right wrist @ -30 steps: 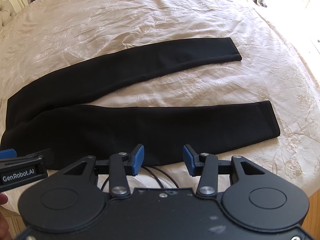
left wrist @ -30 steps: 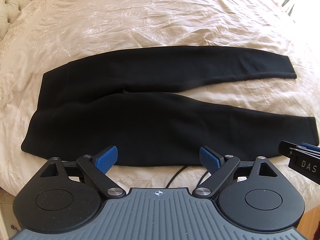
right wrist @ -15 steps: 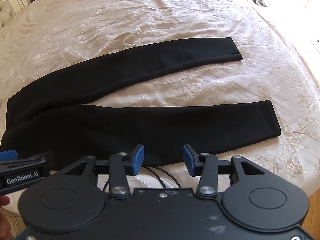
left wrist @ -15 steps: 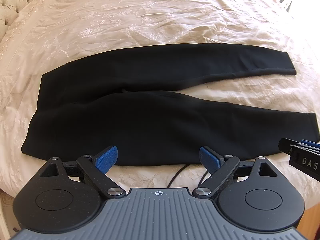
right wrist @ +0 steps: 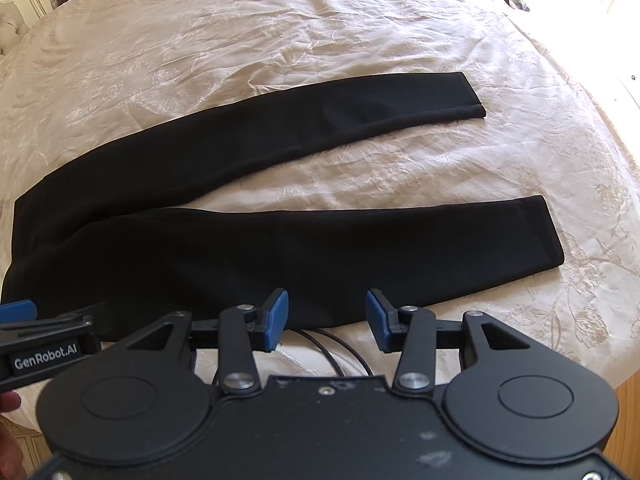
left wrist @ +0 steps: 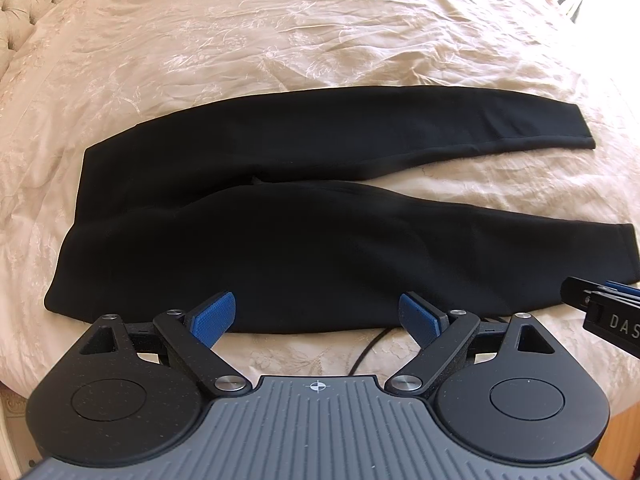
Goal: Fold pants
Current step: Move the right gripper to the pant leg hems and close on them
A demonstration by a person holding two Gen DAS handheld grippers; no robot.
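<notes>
1. Left gripper (left wrist: 316, 316) hangs above the near edge of the bed, blue pads spread wide with nothing between them, only the black cloth showing beyond.
2. Right gripper (right wrist: 327, 316) sits just beside it, pads parted less widely, also empty; a black cable (right wrist: 344, 348) loops on the cover under it.
3. Out past both tools lie the black pants (left wrist: 304, 256), flat on the cream bedspread (left wrist: 280, 40), near leg close to the bed's front edge.
4. Progress: looks like the very start. The two legs are spread in a narrow V, bedspread showing between them, no fold made yet. Everything is left: bring one leg over the other, then double the length.
5. Direction: the long axis runs across both views, waistband (left wrist: 80, 184) at the left, cuffs at the right, far cuff (right wrist: 472, 96) and near cuff (right wrist: 548, 232) well apart.
</notes>
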